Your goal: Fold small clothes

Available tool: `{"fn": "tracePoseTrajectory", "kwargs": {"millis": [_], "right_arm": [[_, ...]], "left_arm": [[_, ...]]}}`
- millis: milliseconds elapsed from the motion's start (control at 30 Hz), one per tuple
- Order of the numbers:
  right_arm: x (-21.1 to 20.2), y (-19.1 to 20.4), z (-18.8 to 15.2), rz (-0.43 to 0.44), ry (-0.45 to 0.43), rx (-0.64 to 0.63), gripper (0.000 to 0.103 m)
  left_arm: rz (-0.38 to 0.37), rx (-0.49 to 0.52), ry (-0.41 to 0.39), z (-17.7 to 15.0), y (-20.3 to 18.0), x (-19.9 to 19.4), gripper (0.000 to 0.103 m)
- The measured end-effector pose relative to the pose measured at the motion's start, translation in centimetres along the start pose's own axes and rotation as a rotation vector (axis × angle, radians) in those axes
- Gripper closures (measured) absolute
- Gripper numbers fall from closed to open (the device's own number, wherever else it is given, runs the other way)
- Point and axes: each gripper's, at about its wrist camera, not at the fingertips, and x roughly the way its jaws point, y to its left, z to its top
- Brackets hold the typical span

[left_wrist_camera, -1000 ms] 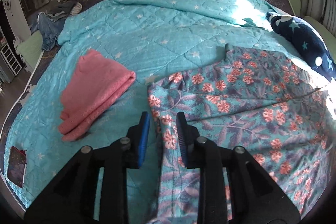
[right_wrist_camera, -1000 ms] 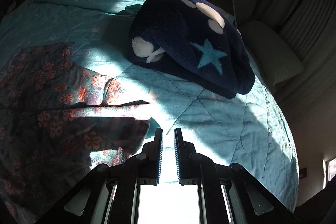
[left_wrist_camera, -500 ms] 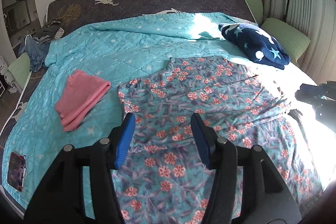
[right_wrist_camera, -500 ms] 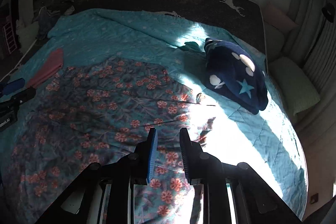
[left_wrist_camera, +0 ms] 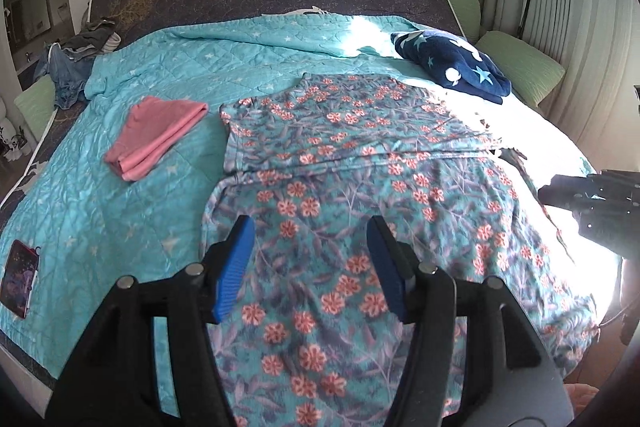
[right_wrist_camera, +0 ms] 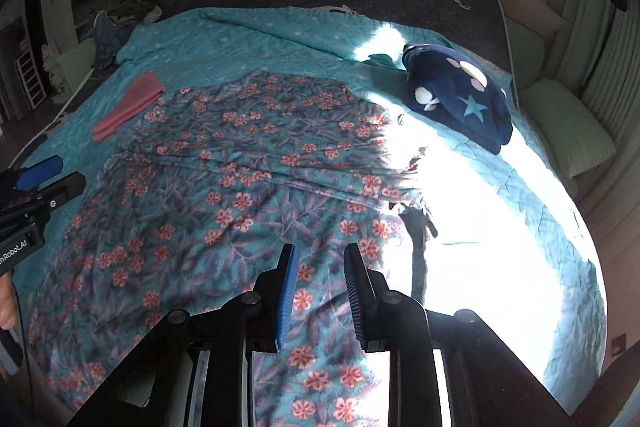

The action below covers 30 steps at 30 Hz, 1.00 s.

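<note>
Over the near edge of the bed, the left gripper (left_wrist_camera: 310, 259) and right gripper (right_wrist_camera: 319, 293) are hovering with fingers spread, gripping nothing. Beneath them the flowered dress (left_wrist_camera: 360, 163) is lying flat on the quilt (left_wrist_camera: 120, 195); farther off a folded pink garment (left_wrist_camera: 156, 135) and navy blanket (left_wrist_camera: 452, 67) are sitting.

"nRobot.AI" on left gripper (right_wrist_camera: 36, 187)

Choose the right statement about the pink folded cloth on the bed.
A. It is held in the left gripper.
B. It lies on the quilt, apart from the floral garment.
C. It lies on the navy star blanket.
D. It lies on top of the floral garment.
B: the pink folded cloth rests on the turquoise quilt, with a strip of quilt between it and the floral garment.
</note>
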Motion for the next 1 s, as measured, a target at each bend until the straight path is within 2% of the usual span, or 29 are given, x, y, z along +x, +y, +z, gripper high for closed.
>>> {"fn": "tracePoseTrajectory", "kwargs": {"millis": [167, 400, 567, 633, 833, 1000], "right_arm": [[-1.2, -0.8, -3.8, 0.048, 0.034, 0.031, 0.072], [-1.9, -3.7, -10.0, 0.037, 0.086, 0.087, 0.067], [-1.9, -5.1, -13.3, 0.076, 0.141, 0.151, 0.066], [-2.3, -5.4, -14.3, 0.083, 0.136, 0.159, 0.064], [-4.3, -6.0, -15.9, 0.072, 0.11, 0.126, 0.055], [-4.9, -6.9, -17.0, 0.081, 0.143, 0.134, 0.048]], "left_arm": [[0.015, -0.033, 0.011, -3.5, 1.2, -2.0, 0.043], [0.045, -0.024, 0.056, -9.0, 2.3, -4.0, 0.043], [0.046, -0.114, 0.104, -12.2, 3.9, -4.0, 0.043], [0.047, -0.149, 0.112, -13.2, 4.5, -4.1, 0.043], [-0.015, -0.189, 0.115, -14.8, 5.4, -5.0, 0.042], [-0.066, -0.188, 0.123, -15.2, 5.8, -5.0, 0.042]]}}
